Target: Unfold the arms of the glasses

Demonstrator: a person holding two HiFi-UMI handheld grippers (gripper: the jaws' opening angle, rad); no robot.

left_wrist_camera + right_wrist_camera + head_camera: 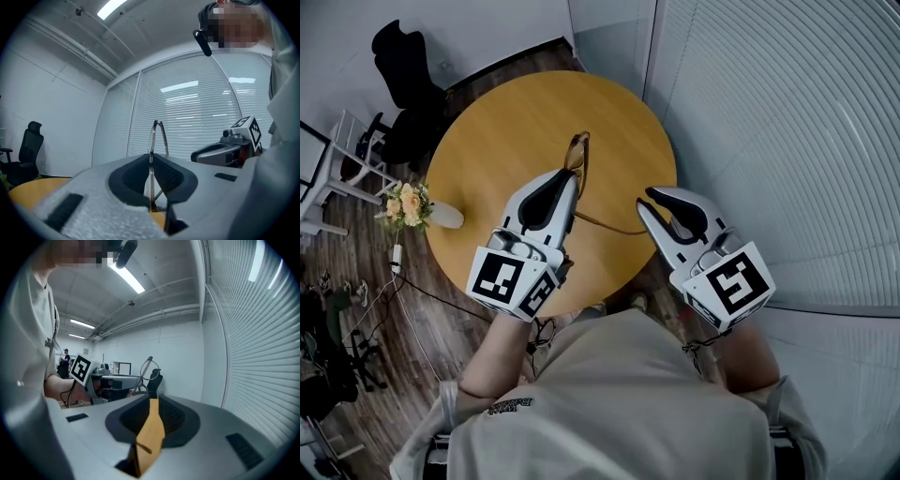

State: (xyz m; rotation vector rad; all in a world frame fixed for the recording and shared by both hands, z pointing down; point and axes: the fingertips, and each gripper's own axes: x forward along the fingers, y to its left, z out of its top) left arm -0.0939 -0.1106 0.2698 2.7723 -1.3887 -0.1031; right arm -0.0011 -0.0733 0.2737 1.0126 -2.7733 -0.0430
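The right claw [645, 202] is closed on the flat amber tip of one arm [150, 427]. From there the arm runs, thin and brown, across to the glasses [577, 155]. The left claw [570, 180] has its jaws nearly together, pinching the thin rim of the frame edge-on. The glasses sit over the round wooden bench [497, 131], with the slim rims upright.

We see a round wooden surface [487, 169], pale flowers [408, 204] at its left edge, a black office chair [403, 70] beyond, and white blinds [787, 141] on the right.
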